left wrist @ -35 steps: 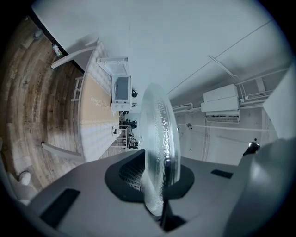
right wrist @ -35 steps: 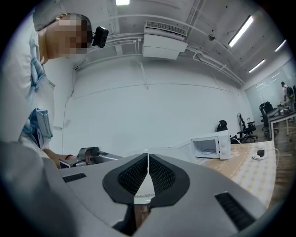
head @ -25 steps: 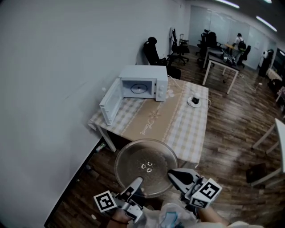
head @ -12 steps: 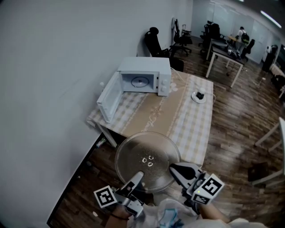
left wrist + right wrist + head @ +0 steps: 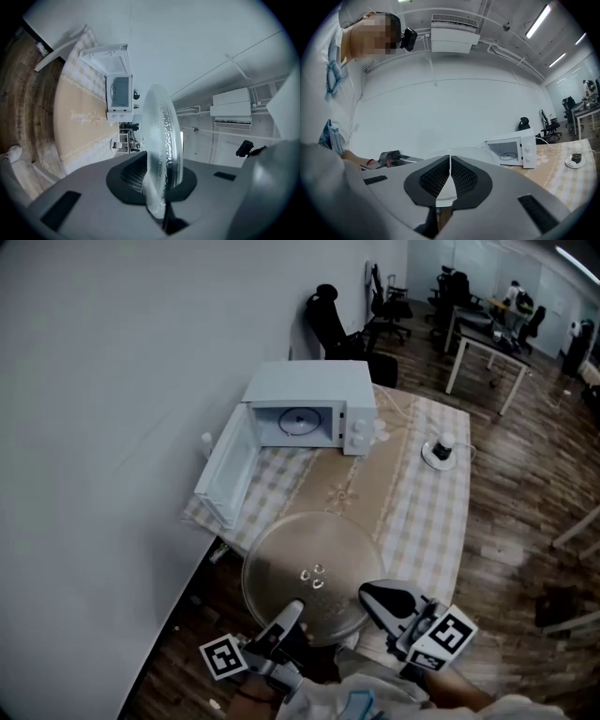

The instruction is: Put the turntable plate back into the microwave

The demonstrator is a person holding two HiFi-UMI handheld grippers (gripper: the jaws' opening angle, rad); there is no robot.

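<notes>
The round glass turntable plate [image 5: 307, 576] hangs level over the near edge of the table [image 5: 412, 512], in front of me. My left gripper [image 5: 287, 613] is shut on the plate's near rim, and in the left gripper view the plate [image 5: 161, 136] stands edge-on between the pads. My right gripper [image 5: 366, 592] is shut, with its tips at the plate's near right rim. I cannot tell whether it bears the plate. The white microwave [image 5: 314, 409] stands at the table's far left, its door [image 5: 221, 470] swung open. A roller ring [image 5: 298, 420] lies inside.
The table wears a checked cloth with a beige runner. A small black thing on a white disc [image 5: 441, 452] sits at its far right, with a cable. A bare wall runs along the left. Office chairs [image 5: 330, 326] and desks [image 5: 487, 345] stand behind.
Both grippers and the plate have moved forward toward the table. The plate, which hung over the floor short of the table, now overlaps the table's near edge. The grip looks the same.
</notes>
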